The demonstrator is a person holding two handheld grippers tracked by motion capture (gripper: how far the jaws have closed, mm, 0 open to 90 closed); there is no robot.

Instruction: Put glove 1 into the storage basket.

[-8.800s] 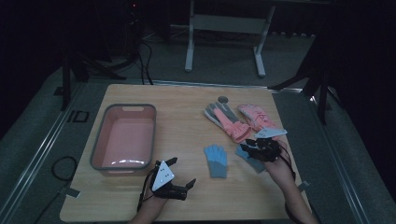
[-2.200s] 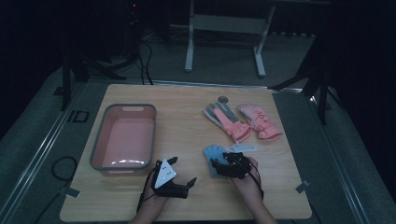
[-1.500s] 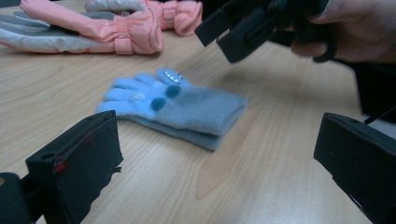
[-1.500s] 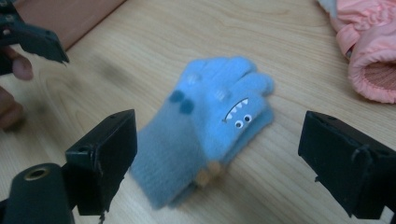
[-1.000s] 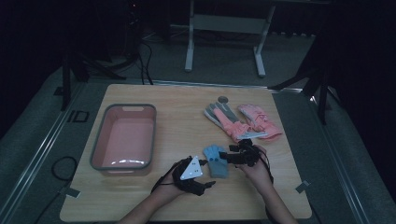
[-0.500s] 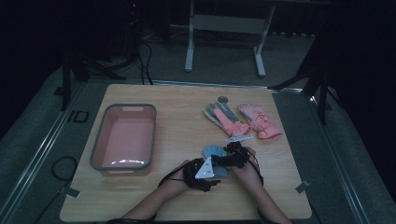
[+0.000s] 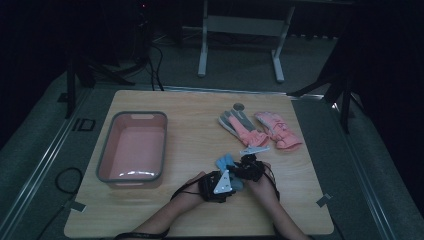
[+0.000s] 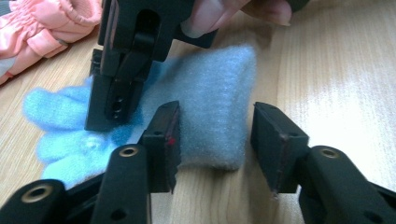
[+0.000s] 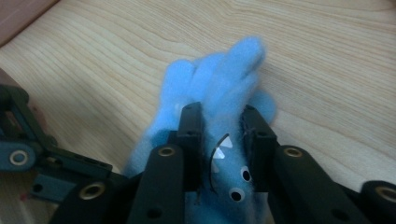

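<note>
right gripper [image 9: 219, 126] just closed, pinching blue glove [image 9: 219, 88]; left gripper [image 8: 215, 140] closing, jaws straddling its cuff, contact unclear.

A: From the high view, we can't make out the blue glove [image 7: 226, 162]; both hands cover most of it.

B: Yeah, and the pink gloves [image 8: 44, 25] get cut off at 10 o'clock in the left gripper view.

free: bare table [image 7: 200, 135] centre | blocked: pink tub [image 7: 132, 147] left, pink gloves [image 7: 260, 129] (far right)
</note>
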